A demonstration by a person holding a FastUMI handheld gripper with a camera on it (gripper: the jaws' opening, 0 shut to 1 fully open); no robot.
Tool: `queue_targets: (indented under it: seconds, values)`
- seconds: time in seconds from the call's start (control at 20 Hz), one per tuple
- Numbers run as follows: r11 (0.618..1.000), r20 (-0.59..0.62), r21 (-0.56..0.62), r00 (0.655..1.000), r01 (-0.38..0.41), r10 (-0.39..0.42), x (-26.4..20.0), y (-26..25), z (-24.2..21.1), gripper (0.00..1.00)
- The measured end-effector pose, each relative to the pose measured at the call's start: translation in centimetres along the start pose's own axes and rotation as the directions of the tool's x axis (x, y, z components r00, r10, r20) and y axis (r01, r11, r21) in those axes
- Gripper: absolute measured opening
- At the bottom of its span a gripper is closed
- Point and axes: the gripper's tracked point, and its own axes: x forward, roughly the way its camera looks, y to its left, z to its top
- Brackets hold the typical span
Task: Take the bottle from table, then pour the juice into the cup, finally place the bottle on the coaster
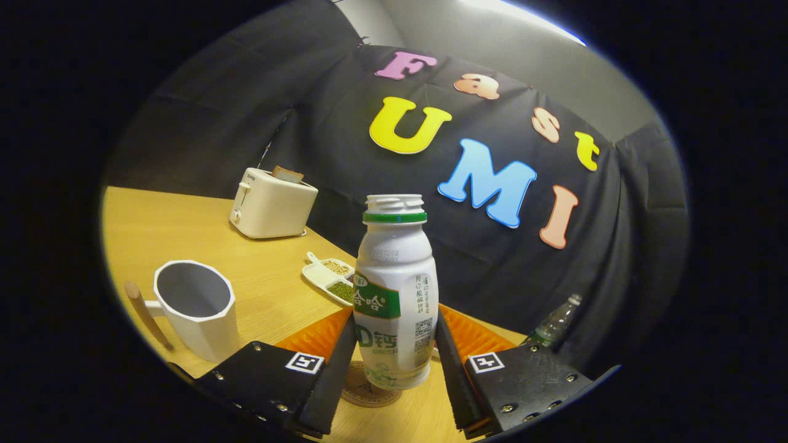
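A white plastic juice bottle [397, 271] with a green neck ring and green label stands upright and uncapped between my fingers. My gripper [395, 321] is shut on it, one finger pressing each side of its lower body. The bottle's base rests on or just above a round brown coaster [363, 391], which peeks out beneath it between the fingers. A white faceted cup [197, 307] with a wooden handle stands on the wooden table [271, 289] to the left of the left finger. Its inside looks grey, and I cannot tell what it holds.
An orange ribbed mat [314, 338] lies just behind the bottle and fingers. Beyond it sits a white divided dish [329, 280] of beans. A white toaster [271, 206] holding a slice of bread stands farther back. A clear plastic bottle [554, 323] stands beyond the right finger, by the table's edge.
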Motion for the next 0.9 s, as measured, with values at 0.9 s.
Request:
queue_targets:
  seconds: [0.9]
  values:
    - [0.93,-0.032,0.368,0.999,0.001,0.011,0.3,-2.0,-3.4,0.71]
